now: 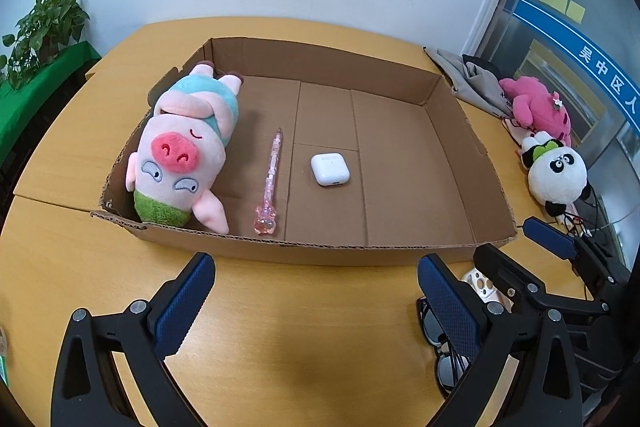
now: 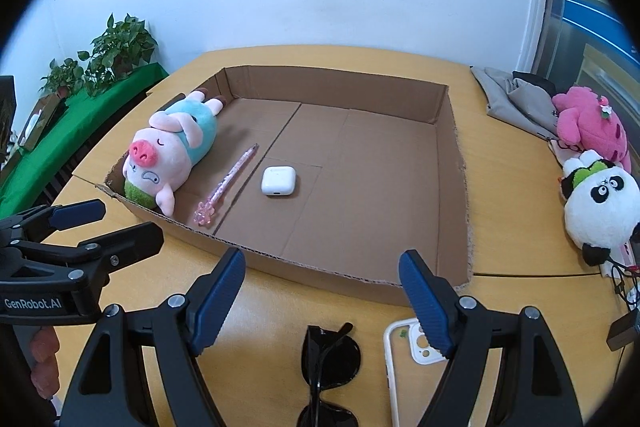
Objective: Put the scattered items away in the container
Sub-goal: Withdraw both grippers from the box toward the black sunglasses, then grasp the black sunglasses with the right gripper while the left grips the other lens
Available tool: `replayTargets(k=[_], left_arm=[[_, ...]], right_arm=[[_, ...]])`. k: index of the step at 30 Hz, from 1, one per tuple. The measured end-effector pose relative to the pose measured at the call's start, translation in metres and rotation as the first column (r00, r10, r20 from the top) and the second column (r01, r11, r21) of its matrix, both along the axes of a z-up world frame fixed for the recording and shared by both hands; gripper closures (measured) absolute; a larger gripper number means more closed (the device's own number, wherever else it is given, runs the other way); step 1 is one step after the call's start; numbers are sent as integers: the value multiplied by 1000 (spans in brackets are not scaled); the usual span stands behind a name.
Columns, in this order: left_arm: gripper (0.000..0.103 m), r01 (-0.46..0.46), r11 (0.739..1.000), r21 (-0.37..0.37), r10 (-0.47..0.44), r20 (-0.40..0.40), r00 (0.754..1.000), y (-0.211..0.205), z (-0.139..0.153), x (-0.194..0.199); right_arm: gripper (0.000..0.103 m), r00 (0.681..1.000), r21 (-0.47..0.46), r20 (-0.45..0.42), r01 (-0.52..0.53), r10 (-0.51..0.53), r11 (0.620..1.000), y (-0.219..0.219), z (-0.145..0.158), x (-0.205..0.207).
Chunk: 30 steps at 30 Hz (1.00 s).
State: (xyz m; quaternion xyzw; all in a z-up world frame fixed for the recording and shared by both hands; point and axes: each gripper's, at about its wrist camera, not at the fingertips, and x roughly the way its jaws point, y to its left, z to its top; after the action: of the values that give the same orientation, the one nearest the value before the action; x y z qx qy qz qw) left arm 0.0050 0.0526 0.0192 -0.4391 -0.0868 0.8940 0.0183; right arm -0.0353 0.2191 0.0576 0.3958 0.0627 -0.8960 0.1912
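Sunglasses (image 2: 326, 367) lie folded on the table (image 2: 260, 327) near the cardboard box (image 2: 320, 267), directly between the right gripper (image 2: 330, 301) fingers, long axis near-to-far. Both grippers gape, empty; left gripper (image 1: 316, 301) sits further left.

the cardboard box (image 1: 400, 187) sits on the wooden table (image 1: 280, 327). inside it, at its left wall, lies the pig plush (image 1: 180, 151); the pink pen (image 1: 270, 183) and white earbud case (image 1: 330, 169) lie mid-floor. before its near wall the left gripper (image 1: 316, 303) gapes wide; sunglasses (image 1: 444, 351) lie off its near right corner.
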Motion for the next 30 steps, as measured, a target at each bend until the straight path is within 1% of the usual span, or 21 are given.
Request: replayTargets(k=[5,10,16,19,23,27,30], left_arm=[[1,5,1000,17,-6,23,1000,5,-5,2],[1,15,999,37,-17,57,998,10,-13,5],[1,8,996,85,-16,98,995,12,-22,6],[1,9,997,79,-17,101,995,13,-23,8],[1,11,998,65,-17,89,996,16,-25,12],[1,13,998,67,-21,109,994,20,-34,13],[1,25,997,69,-34,132,991,27,-44,11]], right_arm=[[24,1000,2,4,2,-2,1000,4,-1,12],[24,1000,0,27,-11,11,1000,14,-11,25],[24,998,-4,56,-29,29,1000,19,-23,41],[24,998,6,46,-49,48,999,16,-24,50],[24,997,-7,18,-69,69,998,22,-26,65],[24,995,-49,44,-87,89,995,34,-41,81],[24,990,-27,79,-112,114,993,34,-61,91]])
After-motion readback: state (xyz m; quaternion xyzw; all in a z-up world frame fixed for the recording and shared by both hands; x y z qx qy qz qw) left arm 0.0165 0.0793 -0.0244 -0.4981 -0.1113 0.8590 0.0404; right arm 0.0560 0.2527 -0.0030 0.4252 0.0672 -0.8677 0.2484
